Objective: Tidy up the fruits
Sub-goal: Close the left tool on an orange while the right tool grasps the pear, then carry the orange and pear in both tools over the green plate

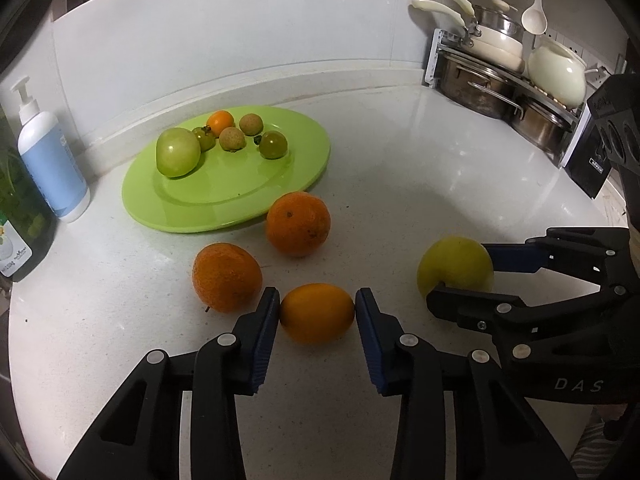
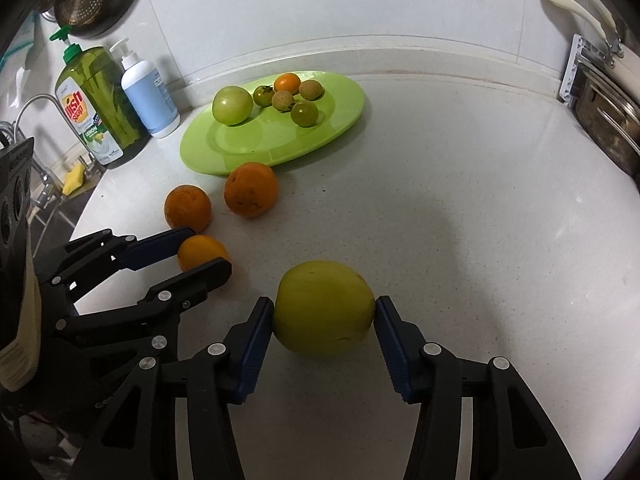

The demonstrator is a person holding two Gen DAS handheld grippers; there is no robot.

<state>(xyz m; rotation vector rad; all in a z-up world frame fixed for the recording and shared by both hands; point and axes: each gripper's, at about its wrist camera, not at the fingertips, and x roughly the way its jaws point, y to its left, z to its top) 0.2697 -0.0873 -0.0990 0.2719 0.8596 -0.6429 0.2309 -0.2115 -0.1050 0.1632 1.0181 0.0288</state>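
Note:
My left gripper (image 1: 317, 306) is shut on a smooth orange fruit (image 1: 317, 313) that rests on the white counter; it also shows in the right wrist view (image 2: 202, 251). My right gripper (image 2: 324, 312) is shut on a yellow-green apple (image 2: 325, 307), also on the counter; the apple shows in the left wrist view (image 1: 455, 266). Two loose oranges lie between the grippers and the plate: one (image 1: 298, 223) at the plate's rim, one (image 1: 226, 277) left of my left fingers. The green plate (image 1: 240, 200) holds a green tomato (image 1: 178, 152) and several small fruits.
A blue-white pump bottle (image 1: 52, 156) and a green dish soap bottle (image 2: 100, 108) stand left of the plate by the wall. A rack of steel pots (image 1: 500, 84) and a black box (image 1: 590, 160) stand at the right. The sink tap (image 2: 36, 152) is at far left.

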